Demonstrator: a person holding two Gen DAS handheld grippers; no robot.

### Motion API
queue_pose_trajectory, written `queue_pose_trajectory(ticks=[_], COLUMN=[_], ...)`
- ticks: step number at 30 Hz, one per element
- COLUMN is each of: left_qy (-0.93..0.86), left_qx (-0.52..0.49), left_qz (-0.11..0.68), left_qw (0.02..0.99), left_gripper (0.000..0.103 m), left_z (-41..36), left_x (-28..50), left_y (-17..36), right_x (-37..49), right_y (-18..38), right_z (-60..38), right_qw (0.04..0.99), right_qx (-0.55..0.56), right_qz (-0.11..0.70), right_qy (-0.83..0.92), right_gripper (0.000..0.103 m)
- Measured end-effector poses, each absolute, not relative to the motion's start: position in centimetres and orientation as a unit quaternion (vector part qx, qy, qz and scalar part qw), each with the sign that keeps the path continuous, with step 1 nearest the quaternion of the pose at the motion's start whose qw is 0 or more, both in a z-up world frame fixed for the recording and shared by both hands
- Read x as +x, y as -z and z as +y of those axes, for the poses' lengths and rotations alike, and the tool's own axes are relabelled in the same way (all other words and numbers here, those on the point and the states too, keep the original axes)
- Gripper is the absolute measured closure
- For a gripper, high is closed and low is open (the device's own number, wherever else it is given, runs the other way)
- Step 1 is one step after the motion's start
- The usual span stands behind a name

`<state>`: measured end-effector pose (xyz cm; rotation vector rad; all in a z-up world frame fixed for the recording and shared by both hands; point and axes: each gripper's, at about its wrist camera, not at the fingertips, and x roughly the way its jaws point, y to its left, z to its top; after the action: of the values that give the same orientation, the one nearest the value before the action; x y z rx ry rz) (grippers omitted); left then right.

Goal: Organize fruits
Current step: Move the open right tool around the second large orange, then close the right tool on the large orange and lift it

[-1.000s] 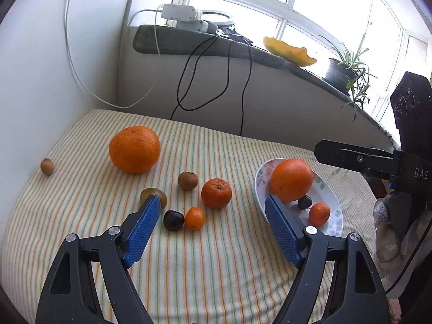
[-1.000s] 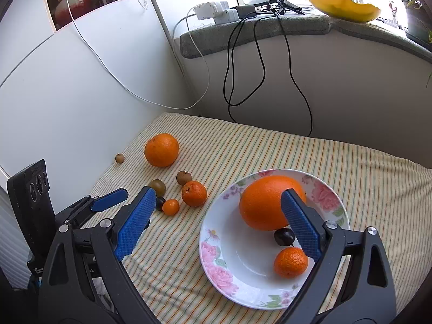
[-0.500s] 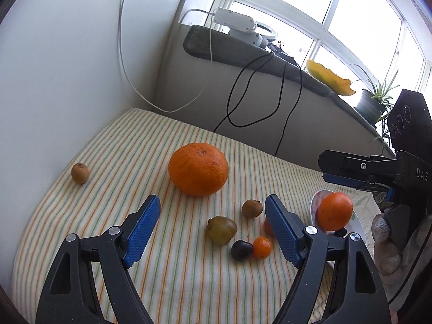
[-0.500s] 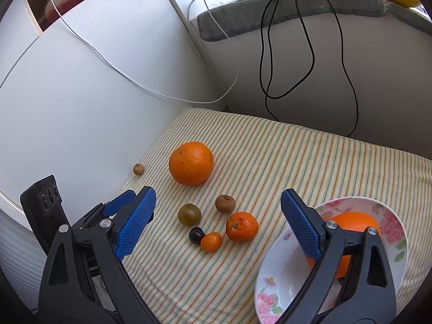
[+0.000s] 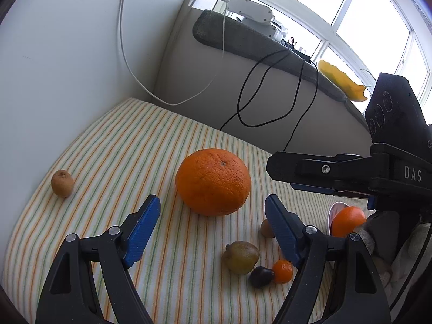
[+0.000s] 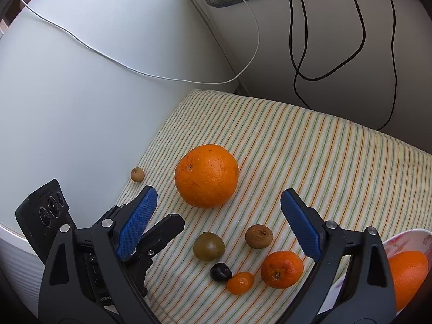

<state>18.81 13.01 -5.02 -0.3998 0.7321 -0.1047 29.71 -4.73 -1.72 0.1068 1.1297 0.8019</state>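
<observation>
Sitting far left on the striped cloth (image 6: 337, 162) is a small fuzzy brown fruit (image 6: 137, 174). Next comes the big bumpy round orange (image 6: 206, 176), with nothing touching it. The left gripper (image 5: 210, 226) and right gripper (image 6: 218, 226) both gape wide, empty. Smaller fruits cluster before the flowered plate (image 6: 399, 239).

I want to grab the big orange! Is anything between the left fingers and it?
No. In the left wrist view only bare striped cloth lies between the open left gripper and the big orange.
</observation>
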Motion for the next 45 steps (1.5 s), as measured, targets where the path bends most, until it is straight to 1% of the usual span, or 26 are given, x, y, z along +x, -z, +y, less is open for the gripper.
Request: queue_pose_trajectory(ticks=[10,13,16,17,21,24,26,45], left_qy=[0.065,0.068,0.072,0.073,0.077,0.078,0.079,0.08], left_qx=[-0.209,-0.211,-0.213,-0.215,-0.217,-0.217,-0.217,-0.209], left_qz=[0.369,0.375,0.381,0.382,0.385,0.387,0.388,0.383], left_qw=[0.903,0.9,0.897,0.896,0.894,0.893,0.892,0.896], left_gripper=[0.023,0.023,0.023,0.023,0.024,0.025,0.03,0.032], left_z=[13.3,13.4,13.3,13.3,13.3,13.4,13.4,13.4], left_x=[20.3,20.8,21.4,21.5,21.9,22.3,22.3,21.6], left_y=[5.9,6.3,6.5,6.6,6.8,6.9,6.9,6.3], right_x=[32.0,32.5,33.0,33.1,33.5,33.6,33.5,31.9], right_y=[4.1,4.9,5.8,6.1,6.5,6.5,6.5,5.4], right_z=[-1.4,-0.4,0.0,0.0,-0.3,-0.3,-0.1,-0.6], right_qw=[0.75,0.748,0.739,0.737,0.726,0.722,0.719,0.724], right_qx=[0.054,0.047,0.06,0.064,0.087,0.087,0.086,0.082], right_qz=[0.548,0.555,0.566,0.569,0.576,0.576,0.576,0.568], right_qy=[-0.366,-0.362,-0.36,-0.359,-0.366,-0.373,-0.38,-0.381], right_gripper=[0.009,0.014,0.016,0.018,0.022,0.027,0.034,0.036])
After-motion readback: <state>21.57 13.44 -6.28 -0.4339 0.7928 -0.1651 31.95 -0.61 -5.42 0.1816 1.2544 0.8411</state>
